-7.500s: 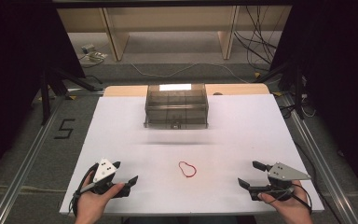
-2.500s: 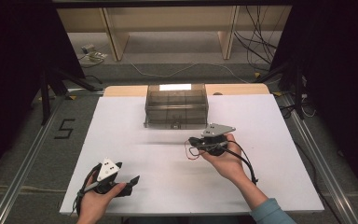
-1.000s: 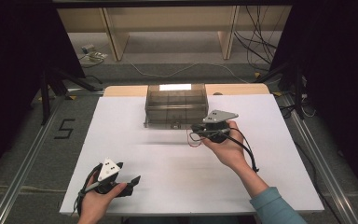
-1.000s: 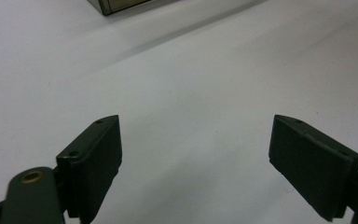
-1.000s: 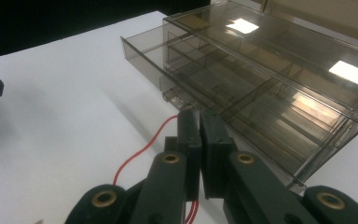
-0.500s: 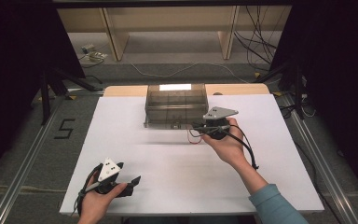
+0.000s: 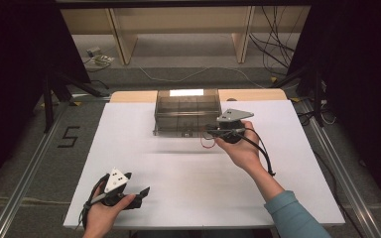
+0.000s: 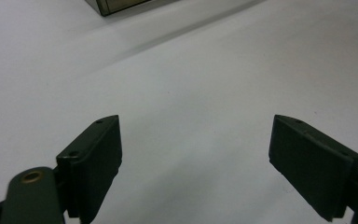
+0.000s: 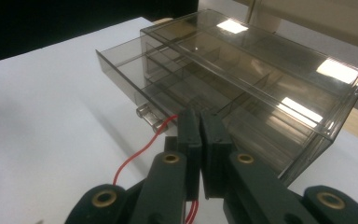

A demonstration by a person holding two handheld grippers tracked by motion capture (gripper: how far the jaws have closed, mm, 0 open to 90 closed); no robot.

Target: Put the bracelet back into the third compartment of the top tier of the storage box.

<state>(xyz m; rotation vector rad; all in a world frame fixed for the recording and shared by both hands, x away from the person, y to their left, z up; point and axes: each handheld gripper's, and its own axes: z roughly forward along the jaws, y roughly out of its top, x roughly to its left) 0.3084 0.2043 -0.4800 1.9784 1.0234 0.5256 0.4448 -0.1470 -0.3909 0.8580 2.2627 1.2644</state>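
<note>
A smoky clear drawer box stands at the back middle of the white table. Its lower drawer is pulled partway out, with a clear handle at the front. My right gripper hovers at the box's front right, shut on a thin red rubber band that hangs in a loop below it. In the right gripper view the jaws are pressed together just by the handle, and the band trails down to the left. My left gripper rests open at the near left, with nothing between its fingers.
Metal rails run along both sides of the table. Cables and wooden shelf legs lie on the floor behind it. A corner of the box shows far ahead in the left gripper view, across bare white surface.
The red band, earlier lying on the table, now hangs from my right gripper, which came from the near right up to the box front. In the last second it barely shifted. The left stayed put.
</note>
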